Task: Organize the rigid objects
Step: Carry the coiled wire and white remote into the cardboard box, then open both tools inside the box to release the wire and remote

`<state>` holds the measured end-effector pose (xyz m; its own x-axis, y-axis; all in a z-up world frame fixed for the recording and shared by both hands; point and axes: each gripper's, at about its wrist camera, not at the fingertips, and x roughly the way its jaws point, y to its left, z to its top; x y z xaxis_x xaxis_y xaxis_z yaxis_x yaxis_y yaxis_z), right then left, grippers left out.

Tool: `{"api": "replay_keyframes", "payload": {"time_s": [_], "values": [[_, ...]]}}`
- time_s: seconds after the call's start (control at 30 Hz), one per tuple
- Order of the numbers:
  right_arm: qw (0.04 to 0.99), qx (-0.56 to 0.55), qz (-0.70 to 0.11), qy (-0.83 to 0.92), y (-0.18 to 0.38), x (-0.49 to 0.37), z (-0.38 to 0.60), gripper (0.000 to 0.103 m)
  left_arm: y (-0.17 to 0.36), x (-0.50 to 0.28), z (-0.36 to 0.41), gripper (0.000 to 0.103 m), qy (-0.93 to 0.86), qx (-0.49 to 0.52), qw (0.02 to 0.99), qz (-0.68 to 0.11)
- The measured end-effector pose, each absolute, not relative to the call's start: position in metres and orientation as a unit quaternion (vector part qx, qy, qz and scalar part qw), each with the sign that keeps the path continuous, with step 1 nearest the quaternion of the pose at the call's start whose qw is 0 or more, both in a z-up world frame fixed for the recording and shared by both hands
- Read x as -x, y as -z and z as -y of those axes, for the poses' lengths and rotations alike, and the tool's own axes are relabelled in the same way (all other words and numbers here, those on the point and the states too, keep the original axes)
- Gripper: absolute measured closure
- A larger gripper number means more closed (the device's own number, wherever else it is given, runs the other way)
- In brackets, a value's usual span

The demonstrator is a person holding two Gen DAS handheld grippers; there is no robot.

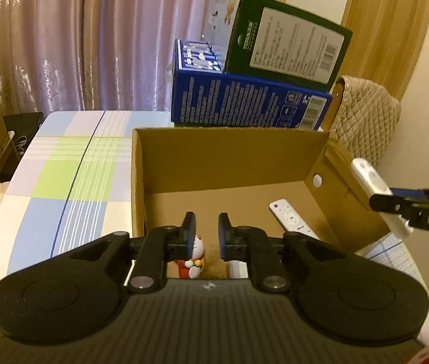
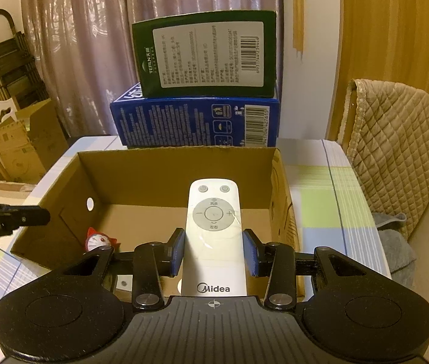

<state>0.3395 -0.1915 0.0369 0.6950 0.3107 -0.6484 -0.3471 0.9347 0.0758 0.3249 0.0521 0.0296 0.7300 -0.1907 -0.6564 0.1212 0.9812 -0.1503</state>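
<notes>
Jaws: right gripper [image 2: 213, 250] clamps white remote [image 2: 213, 236] over cardboard box [image 2: 184, 159], centre frame | left gripper [image 1: 206, 236] parted, empty above cat figurine [image 1: 194, 256] | risk: dropped remote may strike figurine.

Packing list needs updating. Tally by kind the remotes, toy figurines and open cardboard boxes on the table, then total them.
White remotes: 2, one lying in the box, one in the right claw
Cat figurines: 1, inside the box
Open cardboard boxes: 1
Total: 4
</notes>
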Motion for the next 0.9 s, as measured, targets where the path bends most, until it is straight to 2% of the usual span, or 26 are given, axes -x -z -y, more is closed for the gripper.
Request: {"api": "replay_keyframes", "payload": {"time_s": [0.9], "values": [[0.917, 0.011, -0.369, -0.155, -0.024, -0.349, 0.208, 0.066, -0.034, -0.309, -0.053, 0.092, 0.094, 0.048, 0.932, -0.348]]}}
